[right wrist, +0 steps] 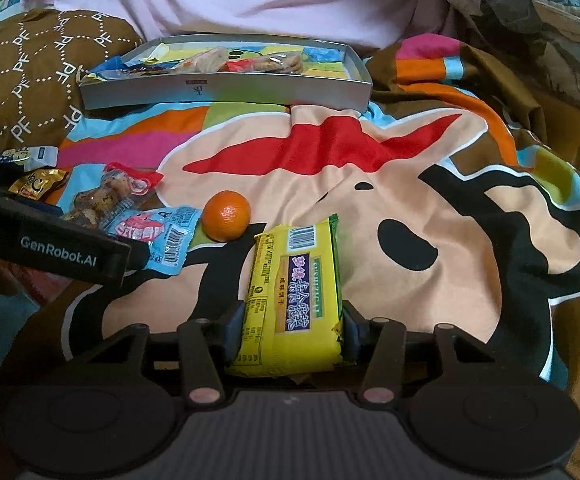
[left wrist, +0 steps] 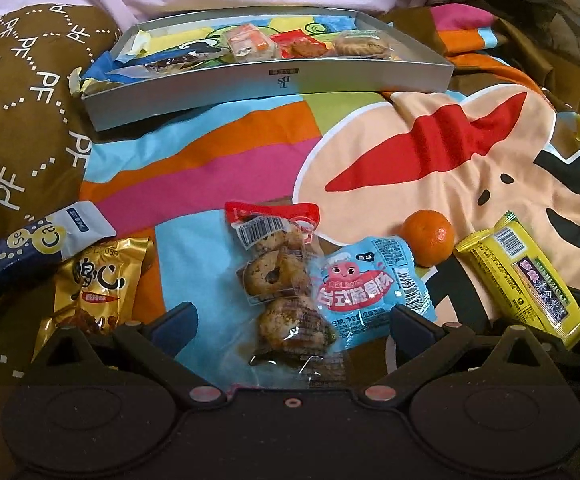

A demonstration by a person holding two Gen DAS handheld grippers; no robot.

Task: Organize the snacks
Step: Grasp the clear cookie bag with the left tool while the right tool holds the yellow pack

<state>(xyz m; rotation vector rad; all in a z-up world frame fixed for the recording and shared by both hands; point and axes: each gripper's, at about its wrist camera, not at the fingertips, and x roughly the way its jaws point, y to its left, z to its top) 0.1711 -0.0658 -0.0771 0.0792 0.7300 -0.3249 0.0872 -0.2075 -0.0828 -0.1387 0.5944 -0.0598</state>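
Underneath, a colourful cartoon bedspread point(right wrist: 369, 216), brown patterned pillow point(left wrist: 18, 128) alongside.

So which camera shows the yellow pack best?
The right wrist view: the yellow pack lies central, label readable, between the right gripper pads. The left wrist view shows it only at the right edge, slanted and partly cut.

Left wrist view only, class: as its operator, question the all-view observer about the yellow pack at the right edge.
Operator: Is the yellow pack held?
Observer: Yes. The right gripper has its pads pressed on both long sides of the yellow pack.
Operator: Where along it?
Observer: At its near end, away from the barcode; the far end lies beside the orange.
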